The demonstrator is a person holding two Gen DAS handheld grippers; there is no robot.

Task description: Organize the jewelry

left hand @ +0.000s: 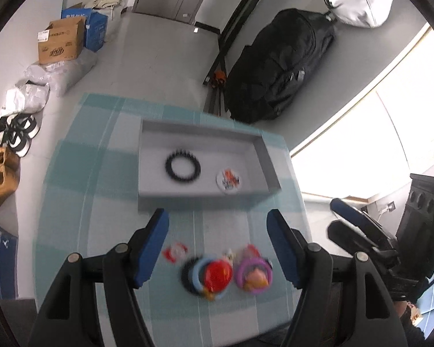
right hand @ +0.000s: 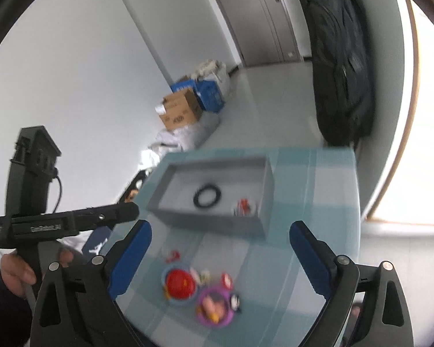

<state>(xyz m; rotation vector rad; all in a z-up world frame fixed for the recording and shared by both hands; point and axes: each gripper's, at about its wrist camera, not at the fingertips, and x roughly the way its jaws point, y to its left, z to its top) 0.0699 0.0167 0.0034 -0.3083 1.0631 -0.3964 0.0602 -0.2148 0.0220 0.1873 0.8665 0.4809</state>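
Note:
A grey tray [left hand: 267, 156] [right hand: 267, 185] sits on the teal checked tablecloth. In it lie a black beaded bracelet [left hand: 183, 167] [right hand: 207, 196] and a round white badge with red print [left hand: 229, 180] [right hand: 244, 207]. In front of the tray lies a pile of jewelry: a red piece in a blue ring [left hand: 217, 274] [right hand: 180, 283], a purple ring [left hand: 254, 274] [right hand: 215, 308] and a small red-white piece [left hand: 175, 251]. My left gripper [left hand: 218, 248] is open above the pile, empty. My right gripper [right hand: 220, 263] is open above the pile, empty.
The table's far edge [left hand: 188, 107] drops to a grey floor. Cardboard and blue boxes [left hand: 63, 40] [right hand: 182, 110] and bags stand by the wall. A big black bag [left hand: 277, 66] [right hand: 341, 66] leans at the right. The other gripper shows at each view's side [left hand: 361, 231] [right hand: 66, 219].

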